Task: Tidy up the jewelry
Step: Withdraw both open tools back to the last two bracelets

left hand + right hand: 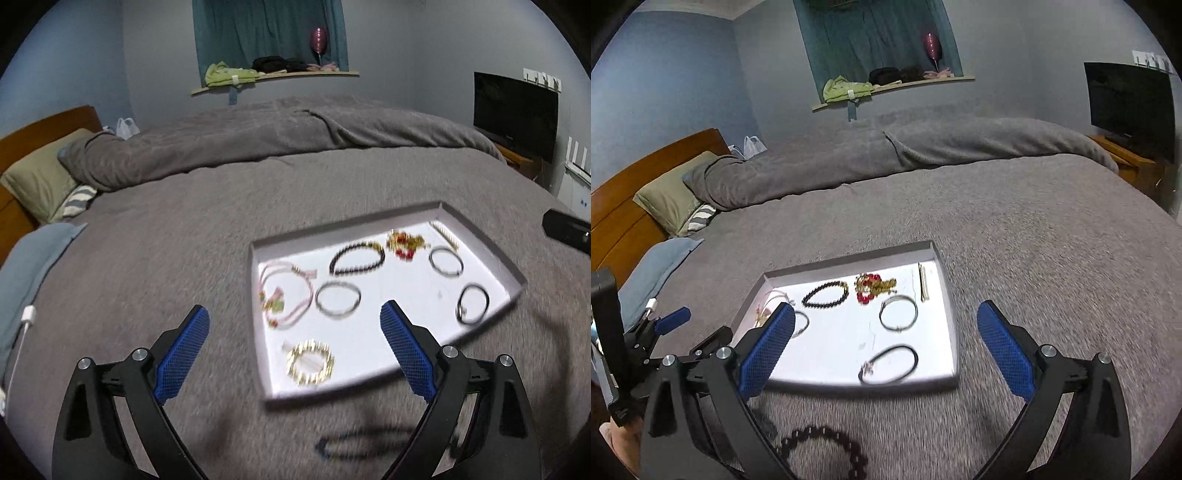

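With both the left gripper (295,328) and right gripper (886,332) gaping empty, lower squarely over the dark beaded bracelet (827,448) lying short of the tray (951,332).

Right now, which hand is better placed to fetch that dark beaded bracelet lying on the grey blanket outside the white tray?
Probably the right: the dark beaded bracelet lies just below the open right gripper. The left gripper sits further left.

One white tray (480,243) ahead of the tongs holds eight jewelry pieces, and one dark beaded bracelet (827,443) lies beneath the right tongs.
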A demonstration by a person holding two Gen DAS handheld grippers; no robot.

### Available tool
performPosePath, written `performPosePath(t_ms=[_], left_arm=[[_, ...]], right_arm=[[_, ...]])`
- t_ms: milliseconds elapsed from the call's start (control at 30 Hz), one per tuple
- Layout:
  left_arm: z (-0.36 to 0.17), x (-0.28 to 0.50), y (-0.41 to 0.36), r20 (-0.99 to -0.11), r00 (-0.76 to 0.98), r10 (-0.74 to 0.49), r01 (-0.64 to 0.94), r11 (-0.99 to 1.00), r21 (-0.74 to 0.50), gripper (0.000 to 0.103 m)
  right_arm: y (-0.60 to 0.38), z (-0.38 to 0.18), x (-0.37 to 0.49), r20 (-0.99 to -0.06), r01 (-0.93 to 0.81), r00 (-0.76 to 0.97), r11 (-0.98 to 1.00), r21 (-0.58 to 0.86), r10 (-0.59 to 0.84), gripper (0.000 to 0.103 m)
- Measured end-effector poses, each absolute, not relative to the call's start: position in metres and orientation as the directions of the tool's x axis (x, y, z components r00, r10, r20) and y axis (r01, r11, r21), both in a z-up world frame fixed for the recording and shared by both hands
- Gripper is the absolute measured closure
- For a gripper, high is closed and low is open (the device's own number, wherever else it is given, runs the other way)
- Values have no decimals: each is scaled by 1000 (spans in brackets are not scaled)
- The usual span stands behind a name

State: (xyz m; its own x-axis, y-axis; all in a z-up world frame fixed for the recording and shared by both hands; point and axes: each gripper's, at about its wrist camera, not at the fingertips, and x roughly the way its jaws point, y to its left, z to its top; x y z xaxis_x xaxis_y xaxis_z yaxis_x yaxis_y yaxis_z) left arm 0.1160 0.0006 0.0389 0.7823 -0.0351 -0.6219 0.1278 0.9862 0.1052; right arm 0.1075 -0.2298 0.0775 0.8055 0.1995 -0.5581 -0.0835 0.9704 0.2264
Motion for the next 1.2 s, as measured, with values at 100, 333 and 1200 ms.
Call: performPosePath(t_ms=[100,333,1200], left_arm=[[33,102,6,-632,774,-34,126,987,100,10],[31,72,8,-619,785,-38,133,985,108,10],[-24,59,15,-725,683,-85,194,979,68,10]], right_arm=[[-230,69,91,-564,-90,801,972,219,201,6],[-228,46,66,-594,-114,777,974,193,209,6],[-213,1,44,-671,-178,713,978,106,202,6]])
